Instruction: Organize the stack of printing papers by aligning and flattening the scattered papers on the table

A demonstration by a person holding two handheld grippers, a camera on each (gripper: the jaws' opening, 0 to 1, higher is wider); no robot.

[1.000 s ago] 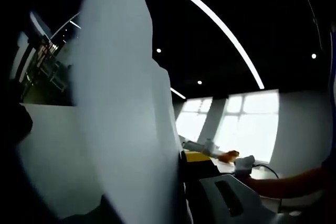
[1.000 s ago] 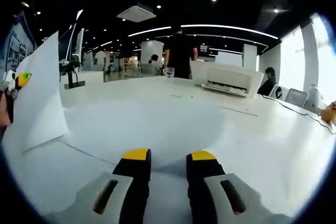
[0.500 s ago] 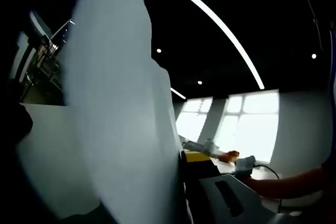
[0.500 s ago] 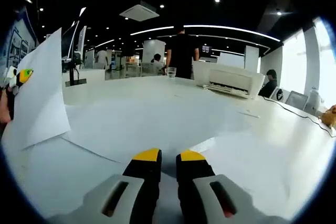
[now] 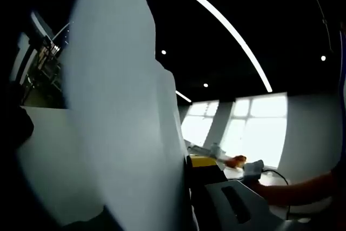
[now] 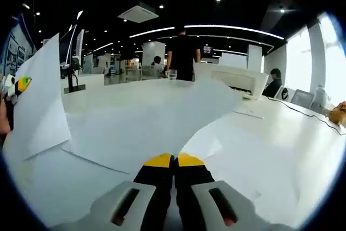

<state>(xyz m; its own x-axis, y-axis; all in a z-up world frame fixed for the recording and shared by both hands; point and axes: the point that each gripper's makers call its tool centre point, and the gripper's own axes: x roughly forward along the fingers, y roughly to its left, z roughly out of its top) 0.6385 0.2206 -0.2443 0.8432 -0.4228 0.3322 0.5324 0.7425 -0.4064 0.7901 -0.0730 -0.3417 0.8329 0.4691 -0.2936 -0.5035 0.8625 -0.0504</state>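
Paper point(image 6: 157, 128) lies on the table point(image 6: 281, 150) right ahead of the right gripper point(image 6: 174, 160), whose jaws pinch its near edge, and the left gripper point(image 6: 13, 86) (off to the left) pinches another upright sheet point(image 5: 119, 123)

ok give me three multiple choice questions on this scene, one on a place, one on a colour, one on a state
1. Where is the printer?
A. on the table, far right
B. on the floor
C. in a claw

2. What colour are the right claw tips?
A. red
B. yellow
C. blue

3. How is the right claw?
A. wide open
B. shut on the paper sheet
C. holding a glass

Answers:
1 A, it sits on the white table.
2 B, both tips are yellow.
3 B, the tips meet on the sheet's lifted edge.
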